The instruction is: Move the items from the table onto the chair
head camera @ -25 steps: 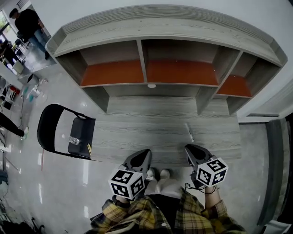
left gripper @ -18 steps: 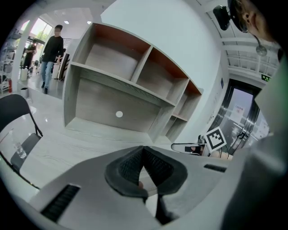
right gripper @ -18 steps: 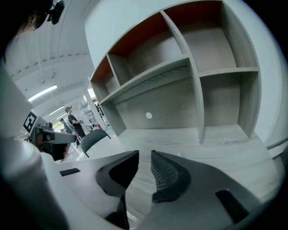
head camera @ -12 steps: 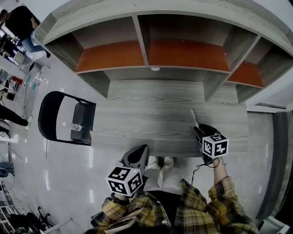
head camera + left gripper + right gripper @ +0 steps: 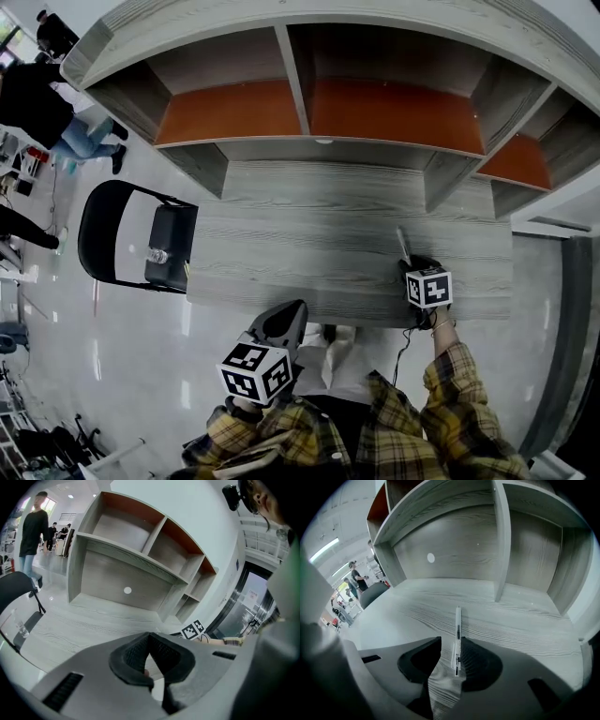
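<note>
Jaws just opening, the right hand-held gripper (image 5: 449, 644) straddles a slim white pen (image 5: 458, 625) near the wood-grained tabletop's (image 5: 520, 620) front-right corner. The left hand-held gripper (image 5: 149, 637) is closed, empty.

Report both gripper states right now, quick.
Left gripper: closed, empty.
Right gripper: open, jaws just opened; white pen lies between them on the table, not gripped.

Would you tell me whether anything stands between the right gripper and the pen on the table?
Nothing visible does. The jaws of the right gripper have just been opening, and the pen lies between them on the table, not yet gripped.
</note>
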`<state>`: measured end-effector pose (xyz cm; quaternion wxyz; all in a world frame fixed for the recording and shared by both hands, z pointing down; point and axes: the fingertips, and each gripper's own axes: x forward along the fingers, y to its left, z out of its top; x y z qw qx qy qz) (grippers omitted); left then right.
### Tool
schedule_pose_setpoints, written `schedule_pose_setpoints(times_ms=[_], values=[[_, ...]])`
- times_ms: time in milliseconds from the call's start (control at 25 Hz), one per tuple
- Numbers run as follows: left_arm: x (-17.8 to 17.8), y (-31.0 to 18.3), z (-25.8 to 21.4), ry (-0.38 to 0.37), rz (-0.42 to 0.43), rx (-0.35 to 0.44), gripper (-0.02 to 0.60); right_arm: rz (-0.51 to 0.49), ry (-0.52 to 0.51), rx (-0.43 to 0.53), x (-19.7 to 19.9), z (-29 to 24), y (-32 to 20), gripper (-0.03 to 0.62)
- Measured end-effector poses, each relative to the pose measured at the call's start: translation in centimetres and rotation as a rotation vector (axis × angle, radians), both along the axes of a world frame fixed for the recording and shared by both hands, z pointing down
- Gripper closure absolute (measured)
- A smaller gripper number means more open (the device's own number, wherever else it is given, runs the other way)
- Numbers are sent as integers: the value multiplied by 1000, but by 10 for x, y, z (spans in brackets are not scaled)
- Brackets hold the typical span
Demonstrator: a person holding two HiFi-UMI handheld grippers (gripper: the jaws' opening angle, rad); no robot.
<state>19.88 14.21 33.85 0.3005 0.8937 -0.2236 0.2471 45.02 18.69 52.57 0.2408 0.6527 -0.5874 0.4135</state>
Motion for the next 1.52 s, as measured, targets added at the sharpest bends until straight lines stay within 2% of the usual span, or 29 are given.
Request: schedule_pose_setpoints(times_ms=[160, 280, 320, 360, 440, 560, 720, 800, 1120, 1400, 1520], values=[[-1, -2, -1, -1, -6, 0, 578, 7, 4, -41, 0, 12, 2, 474], [-2, -3, -1, 1, -10, 1, 578, 33, 44, -48, 5, 15, 3, 477], [-2, -3, 0, 3, -11, 2, 578, 40, 61, -49, 6, 15, 3, 482], [-3, -3, 0, 4, -12, 2, 578, 42, 78, -50, 7, 16, 3, 514], [-1, -2, -1, 9, -12, 3, 578, 37, 88, -48, 9, 16, 2, 525], [2, 0, -3, 16, -10, 11, 578, 62, 38, -44, 11, 16, 1, 528], [2, 3, -9, 24, -15, 28, 578, 164, -106, -16, 11, 14, 9, 530], [0, 3, -13, 27, -24, 38, 578, 187, -147, 10, 6, 9, 13, 530], [-4, 8, -23, 51, -55, 72, 578, 117, -157, 124, -24, -33, 15, 530], [-5, 19, -30, 79, -96, 96, 578, 2, -202, 228, -65, -77, 17, 530], [-15, 20, -27, 77, -123, 92, 578, -40, -220, 252, -86, -89, 18, 530]])
